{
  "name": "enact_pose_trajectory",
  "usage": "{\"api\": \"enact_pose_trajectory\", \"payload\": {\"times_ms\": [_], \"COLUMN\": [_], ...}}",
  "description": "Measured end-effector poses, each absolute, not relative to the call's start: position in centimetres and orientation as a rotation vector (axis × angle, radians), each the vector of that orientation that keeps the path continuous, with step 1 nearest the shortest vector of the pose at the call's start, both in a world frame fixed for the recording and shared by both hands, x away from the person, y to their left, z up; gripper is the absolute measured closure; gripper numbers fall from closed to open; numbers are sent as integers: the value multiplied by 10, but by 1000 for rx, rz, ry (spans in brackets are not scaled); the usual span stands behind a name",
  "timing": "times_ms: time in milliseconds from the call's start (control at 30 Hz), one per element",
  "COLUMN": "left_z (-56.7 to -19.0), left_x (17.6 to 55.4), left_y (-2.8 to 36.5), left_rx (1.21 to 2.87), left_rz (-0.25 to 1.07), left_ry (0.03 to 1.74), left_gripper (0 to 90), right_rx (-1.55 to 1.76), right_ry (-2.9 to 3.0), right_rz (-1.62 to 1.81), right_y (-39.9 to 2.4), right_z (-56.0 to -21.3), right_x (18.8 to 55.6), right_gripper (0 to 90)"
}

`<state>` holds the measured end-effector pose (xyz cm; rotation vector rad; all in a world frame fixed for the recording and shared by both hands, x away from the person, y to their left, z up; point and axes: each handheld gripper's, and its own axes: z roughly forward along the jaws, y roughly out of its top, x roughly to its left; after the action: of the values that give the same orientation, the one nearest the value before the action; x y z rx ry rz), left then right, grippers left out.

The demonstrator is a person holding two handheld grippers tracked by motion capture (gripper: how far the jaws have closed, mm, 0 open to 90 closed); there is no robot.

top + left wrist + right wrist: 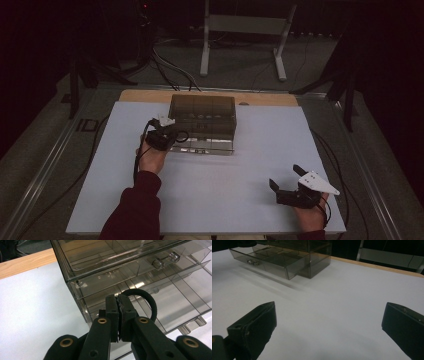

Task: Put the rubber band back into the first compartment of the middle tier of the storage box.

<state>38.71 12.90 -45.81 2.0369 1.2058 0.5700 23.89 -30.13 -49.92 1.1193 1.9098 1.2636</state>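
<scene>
Your high view is dim overall; only the white table sheet (210, 195) reads pale, and the surroundings fall to near black. In your left gripper view, small glints mark the smoked plastic drawer box (130, 270), which stays sharp. In your right gripper view, soft shadows cross the sheet, and the near jaws blur.

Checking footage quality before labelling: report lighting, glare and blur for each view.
High view: dim, surroundings nearly black, white table evenly lit. Left gripper view: sharp, glare streaks on the clear drawer box, black ring crisp. Right gripper view: soft, open jaws blurred.
</scene>
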Motion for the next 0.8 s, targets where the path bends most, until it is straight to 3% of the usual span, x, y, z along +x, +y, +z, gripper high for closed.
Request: {"api": "enact_pose_trajectory", "payload": {"times_ms": [800], "left_z": [-464], "left_x": [391], "left_y": [127], "left_rx": [2057], "left_rz": [562], "left_ry": [1208], "left_gripper": [889], "right_rx": [1119], "right_ry": [1911], "right_rz": [1264], "right_y": [-301], "right_z": [-499], "right_x": [239], "right_gripper": [1]}}
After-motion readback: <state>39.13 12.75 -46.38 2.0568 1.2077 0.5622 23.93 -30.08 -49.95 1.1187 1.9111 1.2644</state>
